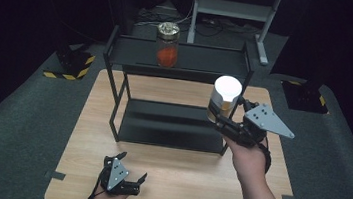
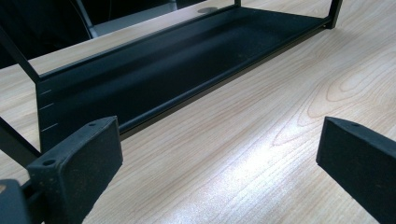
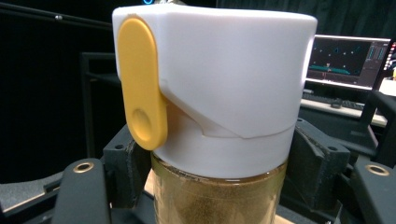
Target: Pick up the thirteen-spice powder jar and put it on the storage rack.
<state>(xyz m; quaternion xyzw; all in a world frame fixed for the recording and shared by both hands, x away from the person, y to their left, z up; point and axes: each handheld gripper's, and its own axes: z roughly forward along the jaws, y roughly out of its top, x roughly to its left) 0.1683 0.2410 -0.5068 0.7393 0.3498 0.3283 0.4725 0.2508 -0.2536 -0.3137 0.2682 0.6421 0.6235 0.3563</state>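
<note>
High view: right gripper clamps white-capped jar; left gripper agape.

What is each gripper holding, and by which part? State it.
The right gripper holds a white-lidded spice jar by its glass body, below the lid. The left gripper is open, holding nothing.

A white-capped jar of brown powder, upright, clamped above the table's right side.
</note>
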